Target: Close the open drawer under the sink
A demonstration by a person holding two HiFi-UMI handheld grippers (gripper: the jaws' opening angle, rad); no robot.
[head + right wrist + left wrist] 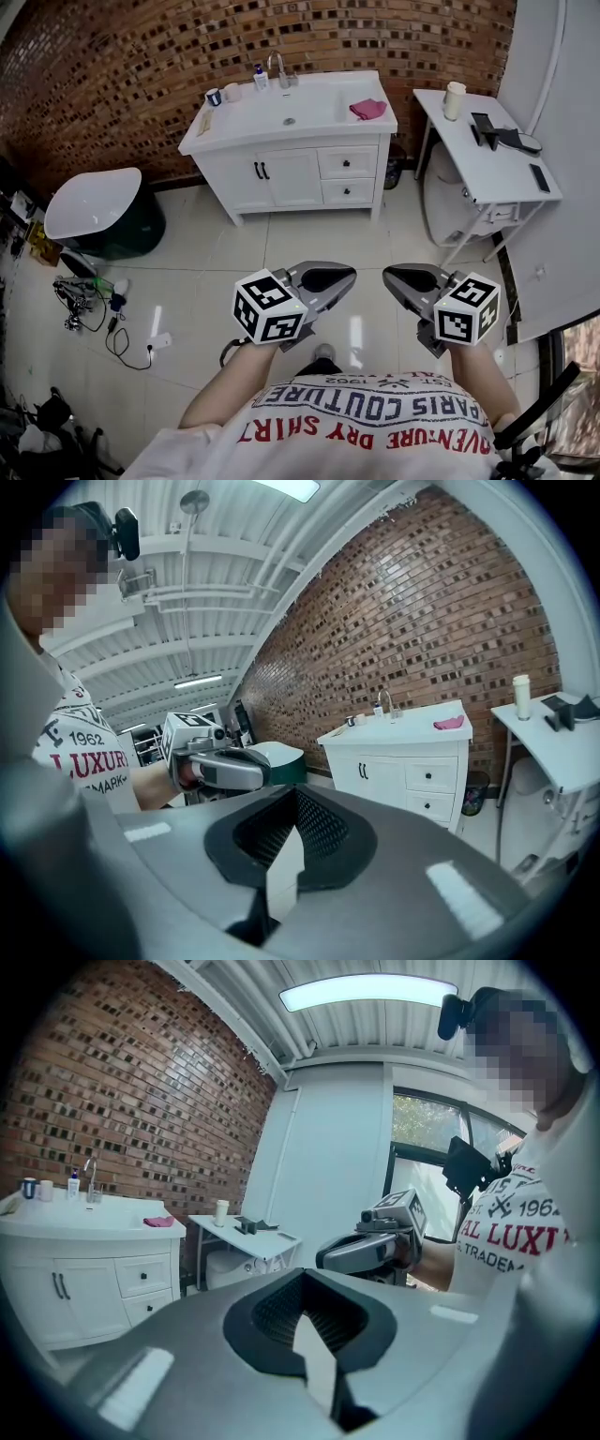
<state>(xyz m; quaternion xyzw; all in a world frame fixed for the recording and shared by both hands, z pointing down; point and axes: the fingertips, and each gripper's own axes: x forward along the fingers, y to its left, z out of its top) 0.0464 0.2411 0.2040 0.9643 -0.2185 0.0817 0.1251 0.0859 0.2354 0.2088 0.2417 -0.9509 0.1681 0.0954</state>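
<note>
White cabinet (pixel 281 173) under sink (pixel 291 105), far wall, well apart from person. Two black-knob drawers (pixel 348 176); can't tell which is open. Prob light, rigid slider: push flat front by knob. Left gripper (pixel 347 277), right gripper (pixel 392 277): jaws together, empty.

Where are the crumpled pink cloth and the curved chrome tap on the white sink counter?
Crumpled pink cloth (pixel 367 109), head view, middle of the cloth.
Curved chrome tap (pixel 278 69), head view, its spout.

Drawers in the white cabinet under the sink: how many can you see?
2. Both sit stacked at the right of the white sink cabinet: an upper white drawer and a lower white drawer, each with a dark knob. None looks hidden.
</note>
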